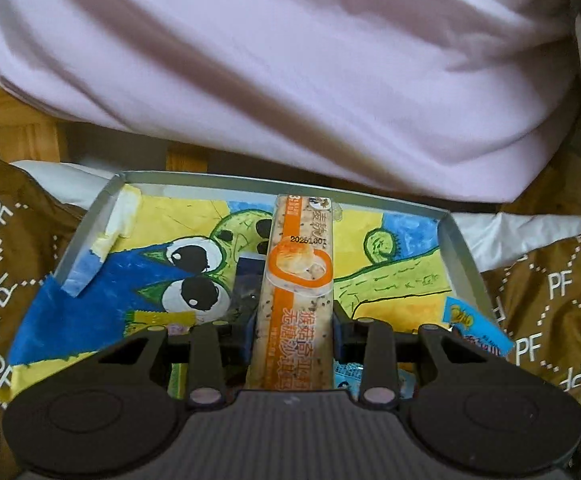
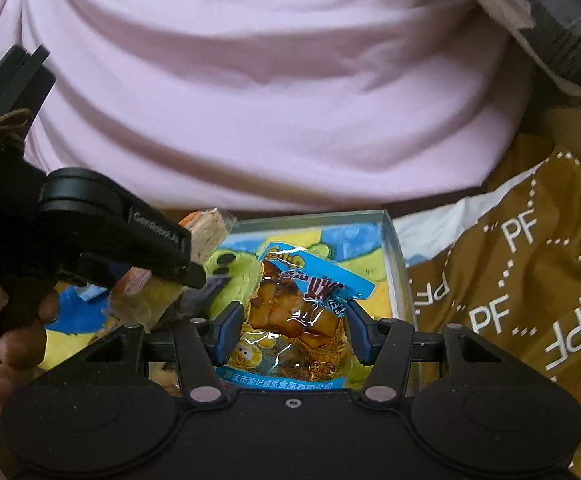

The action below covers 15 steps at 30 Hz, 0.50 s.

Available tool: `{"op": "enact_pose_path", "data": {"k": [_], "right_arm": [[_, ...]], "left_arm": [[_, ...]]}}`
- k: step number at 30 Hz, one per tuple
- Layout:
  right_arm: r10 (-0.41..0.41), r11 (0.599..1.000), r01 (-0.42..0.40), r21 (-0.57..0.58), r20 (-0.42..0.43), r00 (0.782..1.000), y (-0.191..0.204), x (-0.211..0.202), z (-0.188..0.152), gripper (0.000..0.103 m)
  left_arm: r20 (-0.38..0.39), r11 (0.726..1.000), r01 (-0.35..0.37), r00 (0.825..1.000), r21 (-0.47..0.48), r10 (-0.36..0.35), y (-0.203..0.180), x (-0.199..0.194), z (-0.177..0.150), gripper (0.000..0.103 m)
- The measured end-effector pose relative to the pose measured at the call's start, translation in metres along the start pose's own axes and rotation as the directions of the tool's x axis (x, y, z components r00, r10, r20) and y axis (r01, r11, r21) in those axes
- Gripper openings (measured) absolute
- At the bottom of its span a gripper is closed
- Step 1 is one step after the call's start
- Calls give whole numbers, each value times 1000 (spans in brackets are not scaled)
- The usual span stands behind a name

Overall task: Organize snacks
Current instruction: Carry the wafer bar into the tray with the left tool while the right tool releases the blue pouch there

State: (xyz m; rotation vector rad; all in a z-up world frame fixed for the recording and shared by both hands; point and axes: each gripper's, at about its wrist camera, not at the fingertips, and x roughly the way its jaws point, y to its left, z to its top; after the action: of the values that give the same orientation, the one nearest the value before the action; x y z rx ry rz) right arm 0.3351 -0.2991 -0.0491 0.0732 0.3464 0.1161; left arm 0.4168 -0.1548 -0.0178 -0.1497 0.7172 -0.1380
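Observation:
My left gripper [image 1: 294,320] is shut on a long speckled snack bar [image 1: 300,264] with an orange stripe. The bar points forward over a shallow box [image 1: 462,248] lined with a bright cartoon drawing. In the right wrist view, my right gripper [image 2: 295,332] is shut on a blue and orange snack packet [image 2: 298,304] over the box's right side [image 2: 394,248]. The same bar [image 2: 206,232] shows at the left there, beside the left tool's black housing [image 2: 90,220] and the hand holding it. The packet's corner [image 1: 476,330] also shows low on the right in the left wrist view.
A person's pink garment [image 1: 290,80] fills the space just beyond the box. Brown cloth printed with "PF" [image 2: 530,300] surrounds the box on both sides. Wooden framing [image 1: 22,128] stands at the far left. A dark packet [image 1: 246,276] and a yellow-green one [image 1: 158,316] lie in the box.

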Motion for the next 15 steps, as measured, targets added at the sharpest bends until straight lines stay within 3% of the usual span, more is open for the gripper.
{"op": "enact_pose_path", "data": {"k": [15], "right_arm": [[-8,1000,9,30,-48,999,-5,12,-1,58]], "left_arm": [[-65,999,-23,998,43,26,-9,25,-2,38]]}}
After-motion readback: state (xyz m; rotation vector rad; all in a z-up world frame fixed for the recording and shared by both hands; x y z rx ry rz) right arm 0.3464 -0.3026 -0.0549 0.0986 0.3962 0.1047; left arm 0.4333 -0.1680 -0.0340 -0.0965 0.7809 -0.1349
